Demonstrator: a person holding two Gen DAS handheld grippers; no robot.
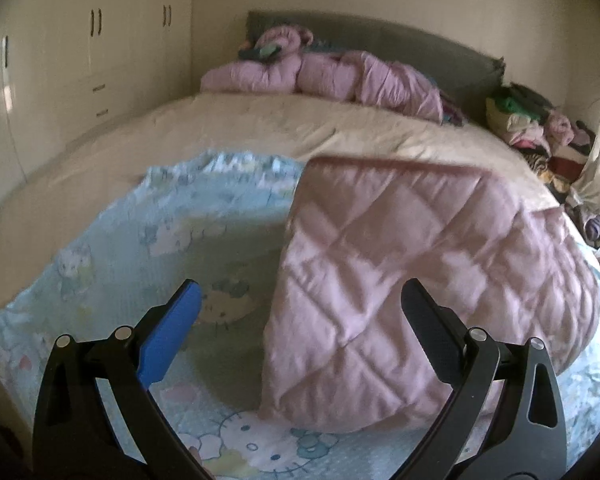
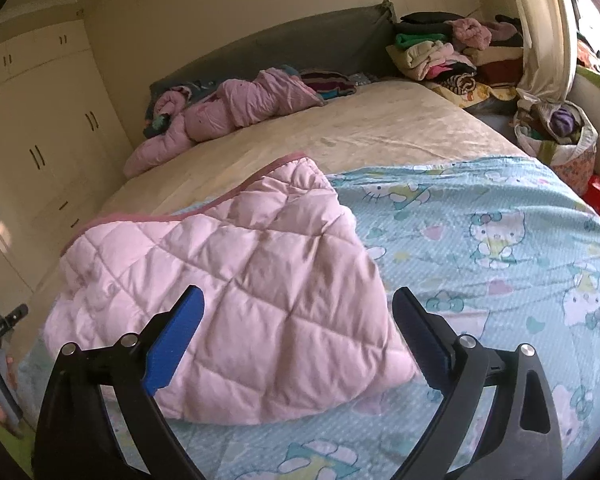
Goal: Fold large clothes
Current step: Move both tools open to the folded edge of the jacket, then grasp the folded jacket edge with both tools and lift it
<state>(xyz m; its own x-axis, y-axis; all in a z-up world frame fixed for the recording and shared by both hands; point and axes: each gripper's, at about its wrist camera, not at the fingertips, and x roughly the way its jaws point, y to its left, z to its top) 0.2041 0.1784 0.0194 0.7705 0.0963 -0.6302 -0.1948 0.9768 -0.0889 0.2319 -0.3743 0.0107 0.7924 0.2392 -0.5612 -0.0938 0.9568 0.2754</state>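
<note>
A pink quilted blanket [image 1: 412,280] lies folded over on a light-blue cartoon-print sheet [image 1: 172,232] at the near end of the bed. It also shows in the right wrist view [image 2: 240,292], with the sheet [image 2: 480,240] to its right. My left gripper [image 1: 300,296] is open and empty above the sheet, its right finger over the blanket's near edge. My right gripper [image 2: 296,300] is open and empty, hovering over the blanket's near right part. The left gripper [image 2: 4,328] and the hand holding it show at the far left edge of the right wrist view.
A crumpled pink duvet [image 1: 340,76] lies at the grey headboard [image 2: 280,36]. Piles of clothes [image 2: 452,48] sit at the bed's far right corner, and a bag of clothes [image 2: 560,136] stands beside the bed. Cream wardrobes [image 1: 60,72] line the left wall.
</note>
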